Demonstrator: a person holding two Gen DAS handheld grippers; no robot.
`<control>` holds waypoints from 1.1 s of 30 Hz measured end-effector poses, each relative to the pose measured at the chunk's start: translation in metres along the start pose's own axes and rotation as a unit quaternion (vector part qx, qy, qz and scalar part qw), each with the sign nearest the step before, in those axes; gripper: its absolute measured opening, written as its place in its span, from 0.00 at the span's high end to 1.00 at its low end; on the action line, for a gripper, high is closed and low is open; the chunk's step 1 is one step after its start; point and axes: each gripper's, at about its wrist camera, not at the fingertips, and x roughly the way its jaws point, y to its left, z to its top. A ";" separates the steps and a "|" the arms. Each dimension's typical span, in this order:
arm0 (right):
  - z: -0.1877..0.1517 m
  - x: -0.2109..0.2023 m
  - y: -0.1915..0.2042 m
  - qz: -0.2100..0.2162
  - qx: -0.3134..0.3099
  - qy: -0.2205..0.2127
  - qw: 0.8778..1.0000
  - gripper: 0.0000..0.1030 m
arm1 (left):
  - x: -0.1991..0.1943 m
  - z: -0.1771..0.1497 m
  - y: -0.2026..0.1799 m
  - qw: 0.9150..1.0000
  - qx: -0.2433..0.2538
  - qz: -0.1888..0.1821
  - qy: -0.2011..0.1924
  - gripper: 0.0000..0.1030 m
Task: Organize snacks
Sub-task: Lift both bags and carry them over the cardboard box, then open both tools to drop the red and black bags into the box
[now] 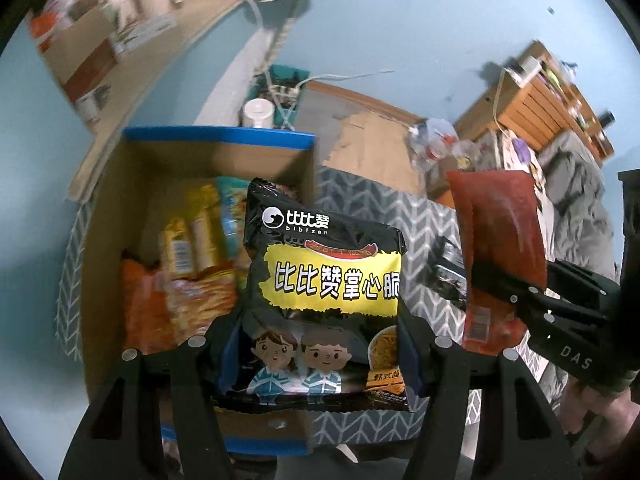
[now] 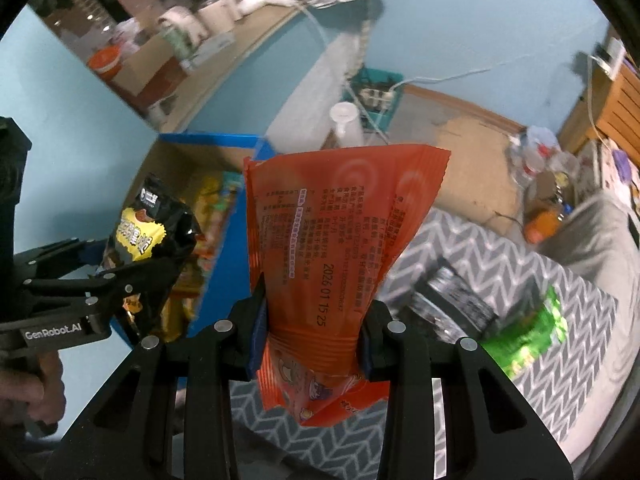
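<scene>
1. Snacks are what this is about, and two are in the air: a black noodle-snack packet (image 1: pixel 326 296) clamped low down between the pads of the left gripper (image 1: pixel 320 354), and an orange packet (image 2: pixel 320 264) pinched at its waist by the right gripper (image 2: pixel 314 344), jaws nearly together on it
2. Both packets stand upright above the jaws, gripped near the bottom seam, probably so they can be lowered end-first into the cardboard box (image 1: pixel 220 142) with the blue-taped rim
3. That box sits on the grey zigzag cloth (image 2: pixel 500 252) and already holds yellow and orange packets (image 1: pixel 192 276) standing on edge in a row; the two carried ones look bound for the same row
4. More snacks wait on the cloth to the right: a dark packet (image 2: pixel 452 304) and a green one (image 2: pixel 528 344), both smeared by blur
5. The black packet hides the box's right inner side, so free room there cannot be judged
6. The box's near wall is cut off by the gripper bodies
7. Only bits of the person's hands show at the frame edges
8. The shelf clutter behind is too blurred to name
</scene>
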 end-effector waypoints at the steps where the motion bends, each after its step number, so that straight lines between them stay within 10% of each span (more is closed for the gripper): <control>1: 0.004 0.004 0.007 0.005 -0.004 0.002 1.000 0.67 | -0.002 -0.001 0.009 1.000 -0.007 0.002 -0.001 0.37; 33: 0.073 0.091 0.141 0.049 -0.101 0.073 0.991 0.59 | 0.002 0.003 0.139 0.993 -0.101 0.051 0.021 0.36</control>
